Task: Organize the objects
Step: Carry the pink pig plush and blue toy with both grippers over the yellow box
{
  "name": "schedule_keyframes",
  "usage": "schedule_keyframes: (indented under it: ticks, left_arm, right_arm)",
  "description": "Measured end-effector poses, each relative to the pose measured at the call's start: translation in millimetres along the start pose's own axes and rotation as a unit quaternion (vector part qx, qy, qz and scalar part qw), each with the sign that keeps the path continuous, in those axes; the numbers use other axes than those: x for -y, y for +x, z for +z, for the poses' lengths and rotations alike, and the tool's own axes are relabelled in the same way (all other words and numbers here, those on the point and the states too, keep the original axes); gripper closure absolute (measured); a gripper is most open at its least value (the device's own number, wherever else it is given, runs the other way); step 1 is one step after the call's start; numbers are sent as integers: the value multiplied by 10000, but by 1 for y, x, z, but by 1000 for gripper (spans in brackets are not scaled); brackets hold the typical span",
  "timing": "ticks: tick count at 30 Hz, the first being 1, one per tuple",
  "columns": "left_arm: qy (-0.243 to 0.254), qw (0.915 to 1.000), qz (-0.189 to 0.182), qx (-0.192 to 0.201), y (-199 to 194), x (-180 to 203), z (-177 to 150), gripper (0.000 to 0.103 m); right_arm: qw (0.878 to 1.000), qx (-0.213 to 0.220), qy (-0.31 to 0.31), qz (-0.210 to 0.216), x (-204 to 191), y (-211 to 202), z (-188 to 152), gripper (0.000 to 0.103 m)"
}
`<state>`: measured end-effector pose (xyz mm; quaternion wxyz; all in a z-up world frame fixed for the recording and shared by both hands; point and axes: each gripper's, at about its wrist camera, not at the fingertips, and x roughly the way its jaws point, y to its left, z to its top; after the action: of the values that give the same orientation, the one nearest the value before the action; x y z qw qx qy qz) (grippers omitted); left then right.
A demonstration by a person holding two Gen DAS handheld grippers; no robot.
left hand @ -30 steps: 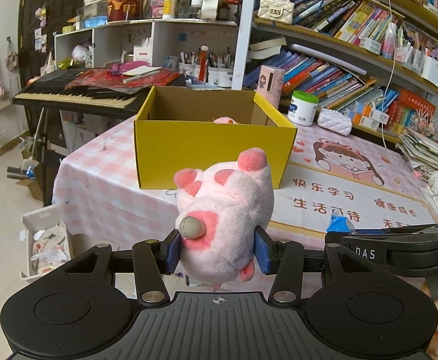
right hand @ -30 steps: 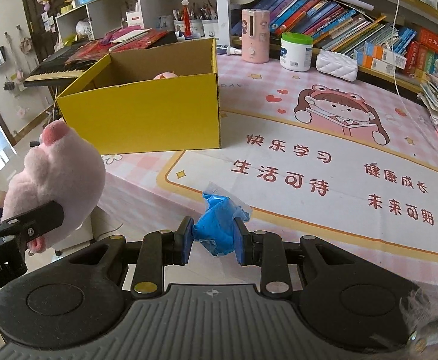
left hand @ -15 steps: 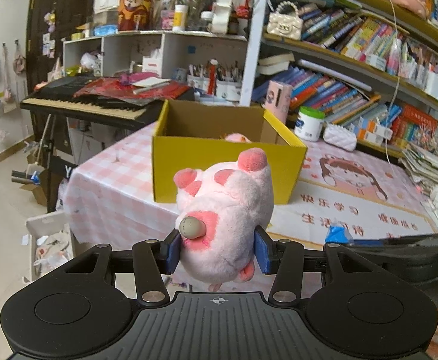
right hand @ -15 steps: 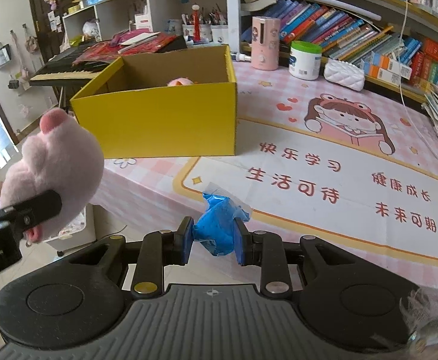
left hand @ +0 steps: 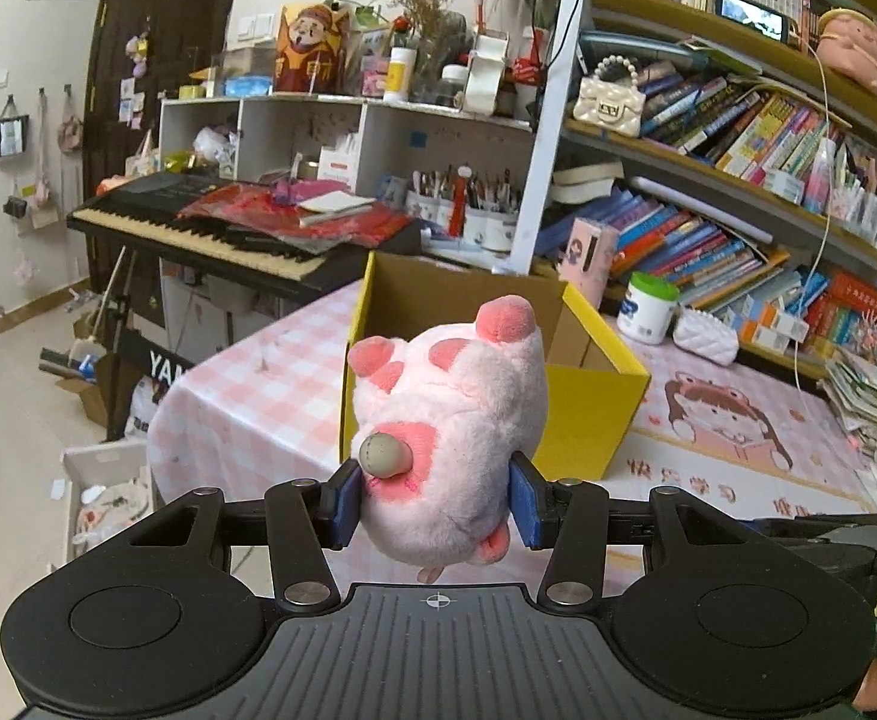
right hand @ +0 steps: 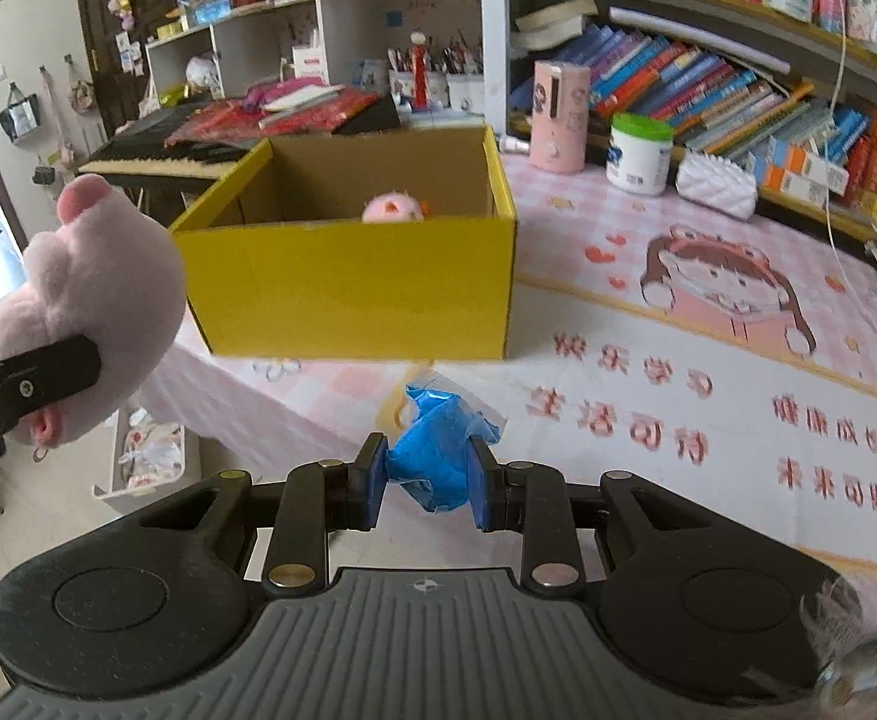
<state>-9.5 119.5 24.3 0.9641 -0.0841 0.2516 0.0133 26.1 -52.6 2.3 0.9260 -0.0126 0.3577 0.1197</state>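
While both loads hang short of the table, the left gripper is clamped on a pink plush, its blue pads pressed into the soft sides, and the right gripper is squeezed tight on a crumpled blue wrapper. The plush is a round, fuzzy body with darker pink feet and a grey knob at the near end; its long axis runs away from the hand, toward the box. The wrapper is thin, glossy and creased, with a clear edge sticking out to the right. Ahead of both grippers, near the table's front edge, stands the yellow box, open at the top, its long side facing the right wrist camera. From the left gripper it lies straight ahead and slightly lower, partly hidden behind the plush; from the right it lies ahead and a little left. Neither hand looks clearly nearer. Inside, against the back wall, another pink toy already shows, so the drop probably belongs there, over the near wall. Beyond are shelves of books.
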Motion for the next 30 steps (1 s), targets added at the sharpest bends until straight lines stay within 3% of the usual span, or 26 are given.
schedule_keyframes:
  ticks: [15, 23, 30]
  left_arm:
    - [167, 9988, 156, 437, 62, 13, 62, 56]
    - [328, 9985, 354, 270, 114, 25, 76, 56]
    - [487, 9973, 545, 32, 147, 32, 77, 56]
  right_arm:
    - [9971, 734, -2, 182, 6, 45, 101, 77]
    - [9966, 764, -137, 264, 18, 79, 137, 77]
    - [9973, 552, -327, 355, 22, 111, 147, 77]
